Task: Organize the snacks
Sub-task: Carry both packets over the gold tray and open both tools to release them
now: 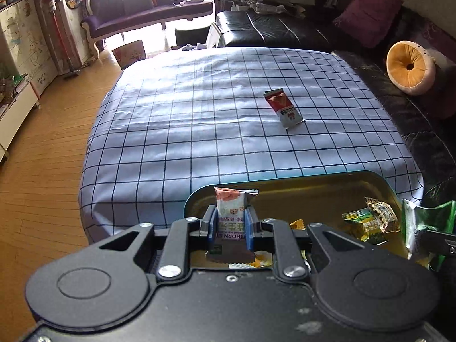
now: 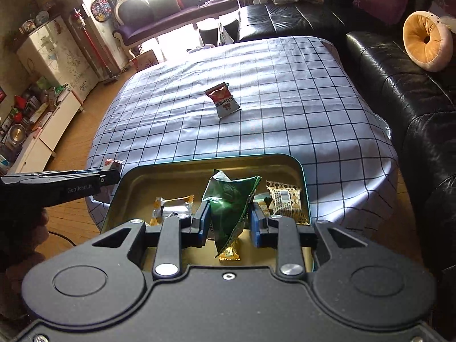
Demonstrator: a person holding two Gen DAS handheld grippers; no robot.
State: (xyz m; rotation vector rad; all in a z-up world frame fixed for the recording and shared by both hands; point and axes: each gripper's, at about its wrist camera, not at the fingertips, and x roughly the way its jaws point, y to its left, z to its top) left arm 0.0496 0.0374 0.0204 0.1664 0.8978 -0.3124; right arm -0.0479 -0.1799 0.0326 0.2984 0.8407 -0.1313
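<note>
A gold-lined tin tray [image 1: 313, 188] [image 2: 159, 179] sits at the near edge of the checked tablecloth [image 1: 228, 108] [image 2: 285, 114]. My left gripper [image 1: 230, 222] is shut on a white and orange snack packet [image 1: 230, 208], held upright over the tray's left end. Over the tray's middle, my right gripper [image 2: 229, 222] is shut on a crumpled green packet [image 2: 230, 208] [image 1: 419, 222]. Several small wrapped snacks [image 1: 370, 222] [image 2: 285, 199] lie inside the tray. One red and white packet [image 1: 283, 108] [image 2: 223, 99] lies alone on the cloth further out. The left gripper [image 2: 109, 175] also shows at the right wrist view's left edge.
A black leather sofa [image 1: 413, 119] [image 2: 399, 85] runs along the table's right and far sides, with a round orange cushion [image 1: 410, 68] [image 2: 427, 42] on it. Wooden floor [image 1: 42, 171] lies to the left, with a white cabinet [image 2: 57, 131] beside it.
</note>
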